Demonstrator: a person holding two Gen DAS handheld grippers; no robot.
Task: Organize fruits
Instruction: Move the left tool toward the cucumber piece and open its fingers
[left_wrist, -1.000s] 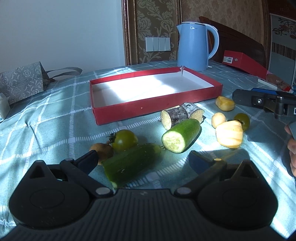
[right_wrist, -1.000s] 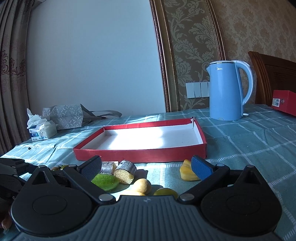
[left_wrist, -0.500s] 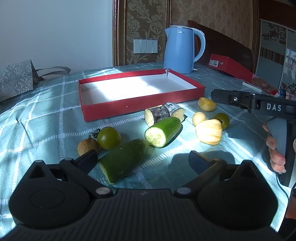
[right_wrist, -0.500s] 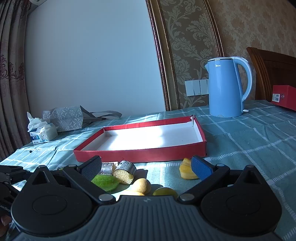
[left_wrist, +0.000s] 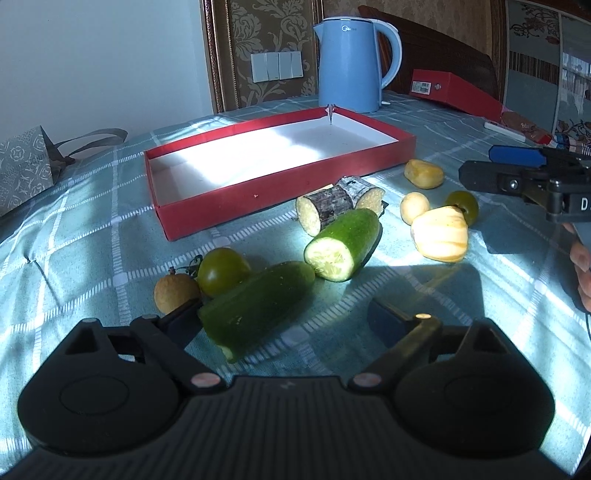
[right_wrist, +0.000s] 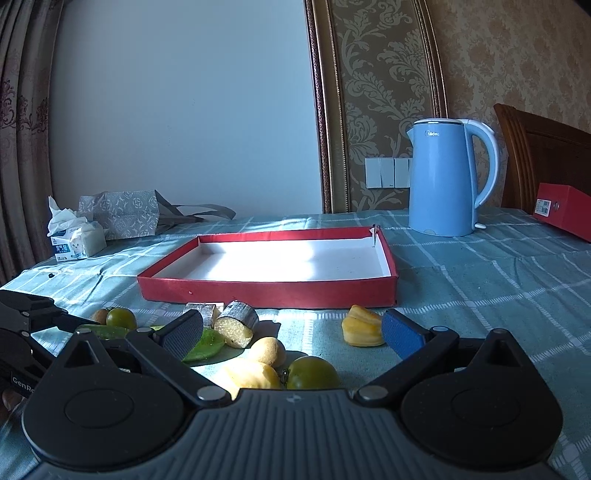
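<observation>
Since a second ago the left gripper (left_wrist: 284, 317) has drawn slightly nearer the closest cucumber piece (left_wrist: 255, 306), which now looms larger in its view, while the right gripper (right_wrist: 291, 332) has hardly shifted. Both tongs stand wide apart, holding nothing. In the left wrist view, the dark cucumber piece lies between the fingers, close against the left finger (left_wrist: 181, 317), at about 11 o'clock from the camera. Just beyond it at 10 o'clock sit a small brown round fruit (left_wrist: 175, 291) and a green tomato (left_wrist: 221, 269), touching each other. At 12 o'clock lies a second cucumber piece (left_wrist: 341, 243) with its pale cut face toward the camera, and behind it two sugarcane chunks (left_wrist: 334, 208). At 1 o'clock rest a ribbed yellow fruit (left_wrist: 439, 238), a small pale yellow fruit (left_wrist: 413, 206), another green tomato (left_wrist: 463, 203) and, farther off, a yellow piece (left_wrist: 423, 173). Beyond the fruits stands the red tray (left_wrist: 258, 199) with a white, bare floor; all fruit lies outside it on the checked tablecloth (left_wrist: 92, 251). Farthest, at 12 o'clock, stands a blue kettle (left_wrist: 351, 66), with a red box (left_wrist: 454, 88) at 2 o'clock and a patterned bag (left_wrist: 22, 170) at 9 o'clock.
</observation>
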